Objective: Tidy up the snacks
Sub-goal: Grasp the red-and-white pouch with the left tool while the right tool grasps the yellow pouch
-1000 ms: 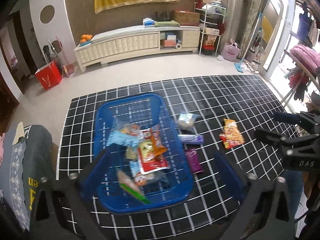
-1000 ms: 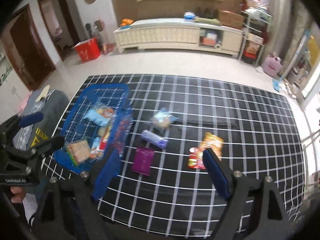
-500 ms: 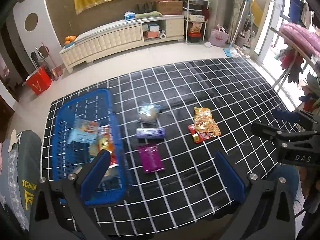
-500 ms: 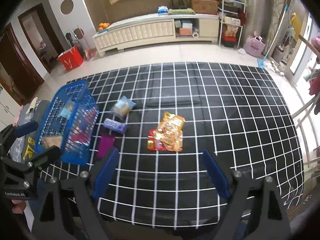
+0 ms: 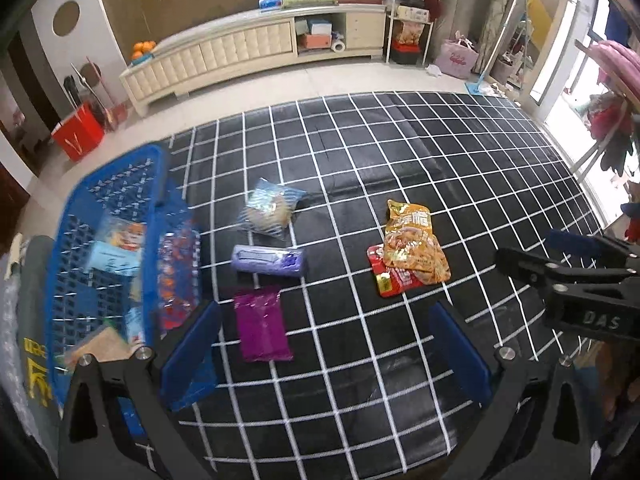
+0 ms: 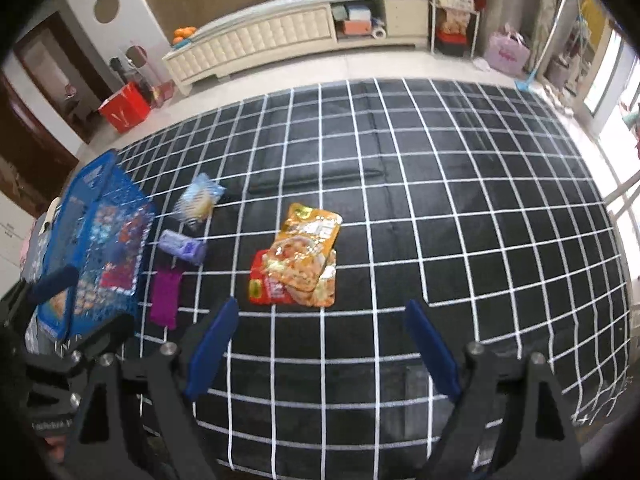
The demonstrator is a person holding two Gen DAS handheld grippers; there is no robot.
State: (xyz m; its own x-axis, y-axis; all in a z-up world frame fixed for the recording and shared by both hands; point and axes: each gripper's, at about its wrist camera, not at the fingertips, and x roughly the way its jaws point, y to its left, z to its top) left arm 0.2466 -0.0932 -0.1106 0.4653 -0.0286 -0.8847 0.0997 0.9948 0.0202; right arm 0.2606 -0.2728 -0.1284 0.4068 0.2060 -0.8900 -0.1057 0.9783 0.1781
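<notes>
surface: black mat with white grid point(image 5: 400, 168) spread over what reads as the floor; no bench in view.
basket: blue basket point(image 5: 72, 240) at the mat's 9 o'clock edge, already carrying several packets.
loose snacks, left group: clear-and-blue bag point(image 5: 272, 210), lilac packet point(image 5: 268, 260) and magenta packet point(image 5: 262, 326), in a line just beside the basket wall, running from 12 o'clock to 6 o'clock.
loose snacks, centre group: orange pouch point(image 6: 306, 250) lies partly over a red pouch point(image 6: 264, 286); the two touch and sit well apart from the basket, toward 3 o'clock of it.
left gripper: left gripper point(image 5: 324, 350) stands apart, nothing between its pads; the magenta packet lies just ahead at 11 o'clock of its centre line.
right gripper: right gripper point(image 6: 322, 344) stands apart and empty; the overlapped pouches lie straight ahead at 12 o'clock.
step in hand (judged): approach for a pick, each gripper lined on its nearest snack; five items remain outside the basket.
method, right: take the orange pouch first, since it is on top; straddle one short edge and close on the crimped seam, not the flat face, so the film does not slide out.
method, left: come down on the magenta packet's near end, one pad on each long side.
caution: flat foil on a soft mat is hard to get under; a pad may snag the mat or drag the red pouch along.
delivery: lift clear of the basket wall before letting go over the basket.
</notes>
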